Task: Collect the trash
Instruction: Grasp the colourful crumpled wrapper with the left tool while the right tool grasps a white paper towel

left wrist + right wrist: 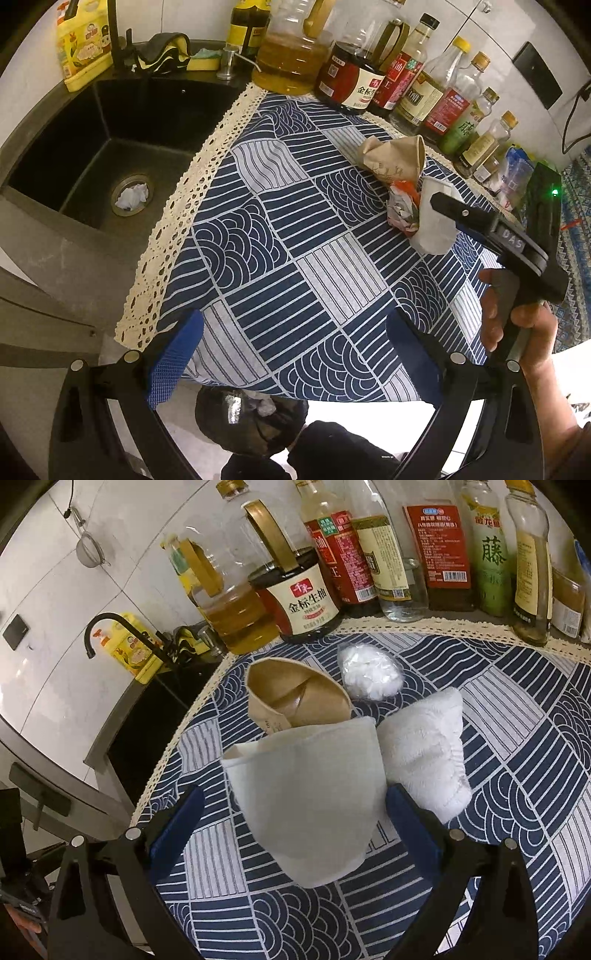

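A white paper cup (306, 801) lies on its side on the blue patterned cloth (517, 775), between the spread fingers of my right gripper (295, 797). The right pad is at the cup's edge and the left pad stands off it. Behind the white cup lie a brown paper cup (295, 698), a white crumpled tissue (424, 753) and a small clear bag of white stuff (369, 674). In the left wrist view my left gripper (291, 350) hangs open and empty over the cloth's near edge. The right gripper (443, 206) reaches over the white cup (432, 229), beside a red-and-white crumpled wrapper (402, 208) and the brown cup (395, 155).
A row of oil and sauce bottles (402, 85) lines the back of the counter. A dark sink (92, 155) lies to the left, with white paper in its drain (133, 195). A bin with a black bag (251, 417) stands on the floor below the counter edge.
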`<state>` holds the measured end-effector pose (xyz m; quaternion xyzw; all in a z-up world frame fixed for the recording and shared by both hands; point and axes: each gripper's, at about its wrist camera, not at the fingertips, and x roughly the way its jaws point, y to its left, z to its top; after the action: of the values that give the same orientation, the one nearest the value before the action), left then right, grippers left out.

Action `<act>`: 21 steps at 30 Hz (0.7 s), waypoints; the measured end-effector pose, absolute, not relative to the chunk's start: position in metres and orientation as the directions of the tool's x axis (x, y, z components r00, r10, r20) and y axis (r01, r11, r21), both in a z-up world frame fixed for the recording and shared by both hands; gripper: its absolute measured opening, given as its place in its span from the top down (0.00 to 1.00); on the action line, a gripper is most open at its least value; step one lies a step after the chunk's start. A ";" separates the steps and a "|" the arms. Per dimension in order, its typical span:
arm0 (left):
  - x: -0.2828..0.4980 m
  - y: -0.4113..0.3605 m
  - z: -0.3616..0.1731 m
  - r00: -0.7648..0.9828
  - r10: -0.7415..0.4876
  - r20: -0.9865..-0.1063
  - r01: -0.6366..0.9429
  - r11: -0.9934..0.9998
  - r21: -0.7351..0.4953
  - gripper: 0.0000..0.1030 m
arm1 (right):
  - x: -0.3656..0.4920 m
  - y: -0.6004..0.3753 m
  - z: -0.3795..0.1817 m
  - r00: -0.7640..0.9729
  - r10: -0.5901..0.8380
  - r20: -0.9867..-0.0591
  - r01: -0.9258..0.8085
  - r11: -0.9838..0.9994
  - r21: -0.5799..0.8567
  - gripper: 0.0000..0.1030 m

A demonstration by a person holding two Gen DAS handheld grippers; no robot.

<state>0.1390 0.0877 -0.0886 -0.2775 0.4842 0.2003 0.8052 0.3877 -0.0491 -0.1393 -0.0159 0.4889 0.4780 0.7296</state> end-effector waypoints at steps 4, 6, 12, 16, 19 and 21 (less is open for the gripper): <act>0.143 0.089 -0.089 0.451 0.051 -0.891 -0.587 0.769 -0.253 0.07 | 0.390 -0.049 -0.146 0.060 0.666 -0.744 -0.711 0.551 0.436 0.24; 0.146 0.089 -0.090 0.451 0.048 -0.891 -0.584 0.771 -0.254 0.07 | 0.389 -0.051 -0.146 0.064 0.665 -0.744 -0.712 0.553 0.434 0.24; 0.160 0.088 -0.091 0.457 0.032 -0.889 -0.564 0.783 -0.262 0.07 | 0.386 -0.064 -0.134 0.070 0.685 -0.725 -0.708 0.546 0.448 0.25; 0.179 0.082 -0.088 0.467 0.022 -0.884 -0.528 0.809 -0.259 0.07 | 0.384 -0.084 -0.116 0.086 0.713 -0.696 -0.694 0.544 0.471 0.25; 0.196 0.076 -0.087 0.475 0.006 -0.880 -0.494 0.829 -0.261 0.07 | 0.382 -0.102 -0.105 0.100 0.724 -0.682 -0.682 0.549 0.483 0.25; 0.207 0.072 -0.088 0.473 0.000 -0.881 -0.473 0.844 -0.254 0.07 | 0.381 -0.118 -0.098 0.118 0.731 -0.672 -0.676 0.555 0.485 0.25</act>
<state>0.2071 0.0723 -0.0876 -0.2398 0.4927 0.1435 0.8241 0.3808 -0.1178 -0.0976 0.0295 0.4683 0.4708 0.7471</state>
